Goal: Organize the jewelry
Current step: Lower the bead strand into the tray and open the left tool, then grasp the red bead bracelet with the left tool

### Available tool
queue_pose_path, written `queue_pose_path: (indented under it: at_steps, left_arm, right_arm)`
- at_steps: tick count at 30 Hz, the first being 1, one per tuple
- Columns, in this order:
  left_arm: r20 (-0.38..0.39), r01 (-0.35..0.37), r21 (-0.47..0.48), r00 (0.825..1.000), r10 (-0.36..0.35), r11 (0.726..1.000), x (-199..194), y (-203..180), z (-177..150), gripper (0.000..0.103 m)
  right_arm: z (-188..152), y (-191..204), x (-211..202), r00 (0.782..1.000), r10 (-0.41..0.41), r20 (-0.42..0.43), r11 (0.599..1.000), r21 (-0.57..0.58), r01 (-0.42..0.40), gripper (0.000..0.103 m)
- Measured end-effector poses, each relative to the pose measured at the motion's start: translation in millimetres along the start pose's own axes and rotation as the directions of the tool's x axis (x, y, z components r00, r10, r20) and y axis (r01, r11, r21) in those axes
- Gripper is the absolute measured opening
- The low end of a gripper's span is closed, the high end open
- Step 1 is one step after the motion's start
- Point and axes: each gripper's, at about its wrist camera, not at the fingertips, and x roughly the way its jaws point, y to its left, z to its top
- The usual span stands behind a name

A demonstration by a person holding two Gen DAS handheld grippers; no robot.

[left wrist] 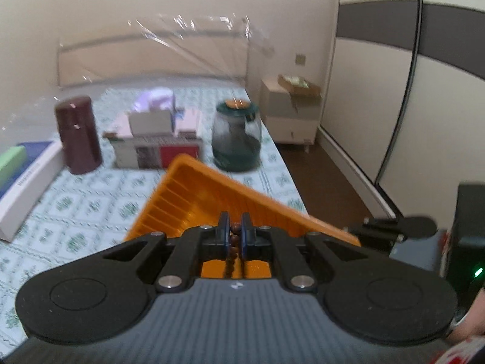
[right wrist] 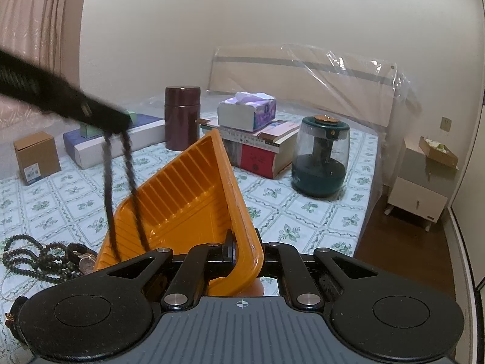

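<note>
No label is reading clearly. Left tool is clamping a bead strand; right tool is gripping the orange tray over the floral-sheeted bed.

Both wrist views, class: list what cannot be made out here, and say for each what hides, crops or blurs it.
- Left gripper, left wrist view: the bead string hangs below it, lower end hidden.
- Left gripper, right wrist view: motion-blurred, fingers unreadable.
- Orange tray, right wrist view: near corner hidden behind the right gripper.
- Jewelry pile, right wrist view: partly cut off at the left edge and by the gripper body.
</note>
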Motion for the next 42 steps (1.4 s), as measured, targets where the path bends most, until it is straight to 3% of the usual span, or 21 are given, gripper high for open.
queue_pose_path:
  at_steps: [6,11,15,23,28,31,33,37,39,42]
  left_arm:
    - [-0.048,-0.011,-0.040,0.999,0.009,0.999,15,9,-14,0.007]
    - [-0.032,-0.085,-0.082,0.996,0.082,0.993,-8,28,-26,0.013]
    - [-0.026,-0.177,-0.134,0.984,0.175,0.975,-40,46,-49,0.019]
    - [-0.090,-0.385,-0.281,0.922,0.376,0.879,-100,76,-124,0.021]
    - [-0.129,-0.442,-0.356,0.896,0.425,0.823,-123,79,-161,0.023]
    - [-0.156,-0.458,-0.353,0.889,0.431,0.816,-125,74,-178,0.023]
    - [-0.167,-0.451,-0.355,0.892,0.419,0.819,-123,69,-188,0.023]
    - [-0.167,-0.408,-0.299,0.913,0.373,0.863,-117,52,-200,0.023]
    - [-0.174,-0.375,-0.240,0.924,0.340,0.895,-111,42,-204,0.024]
    - [-0.205,-0.353,-0.119,0.923,0.325,0.928,-103,26,-212,0.024]
  right_arm:
    - [0,-1,2,1.000,0.003,-0.003,1.000,0.007,-0.003,0.008]
    - [0,0,2,1.000,0.000,-0.002,1.000,0.011,0.000,0.008]
    - [0,-1,1,1.000,-0.001,-0.003,1.000,0.014,0.001,0.008]
    - [-2,-1,0,1.000,-0.003,-0.004,1.000,0.012,0.003,0.008]
    - [-3,0,0,1.000,-0.005,-0.004,1.000,0.010,0.005,0.008]
    - [-3,0,0,1.000,-0.005,-0.005,1.000,0.007,0.005,0.008]
    - [-3,0,0,1.000,-0.006,-0.005,1.000,0.006,0.006,0.008]
    - [-3,0,-1,1.000,-0.009,-0.008,1.000,0.005,0.009,0.008]
    - [-3,1,-1,1.000,-0.010,-0.009,1.000,0.004,0.010,0.008]
    - [-3,1,-2,1.000,-0.010,-0.008,1.000,0.004,0.010,0.008]
